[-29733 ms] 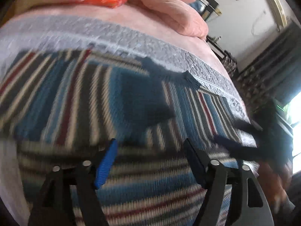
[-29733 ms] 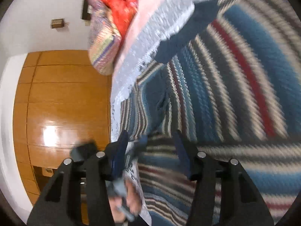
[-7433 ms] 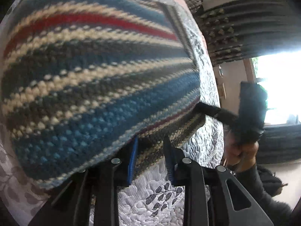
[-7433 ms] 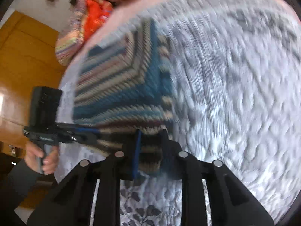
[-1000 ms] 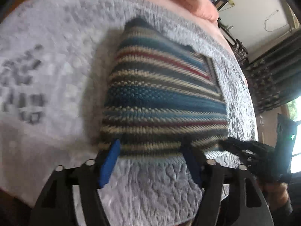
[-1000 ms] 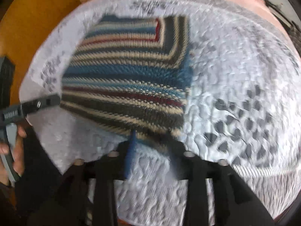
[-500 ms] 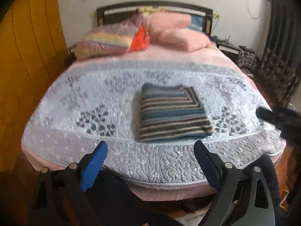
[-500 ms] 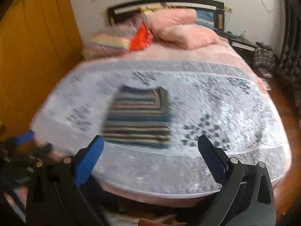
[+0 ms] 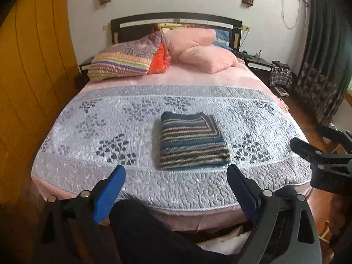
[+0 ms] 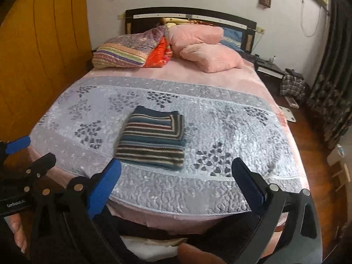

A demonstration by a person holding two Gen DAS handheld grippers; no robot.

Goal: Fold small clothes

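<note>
From the left wrist camera, the folded blue, cream and maroon striped knitted sweater (image 9: 191,142) lies flat on the grey quilted bedspread with leaf print (image 9: 88,136), near the foot of the bed. The left gripper (image 9: 176,192) hangs before the bed edge, its blue-padded fingers spread wide and empty, touching nothing. The right gripper (image 9: 308,140) shows at the right edge. A plaid cloth bundle (image 9: 281,77) lies beside the bedside table.

From the right wrist camera, the right gripper is likewise wide apart and empty. Only here, partial white lettering "GenRobot.AI" appears on the left gripper's body, with fingertips (image 10: 18,234) of the person's hand below it.
</note>
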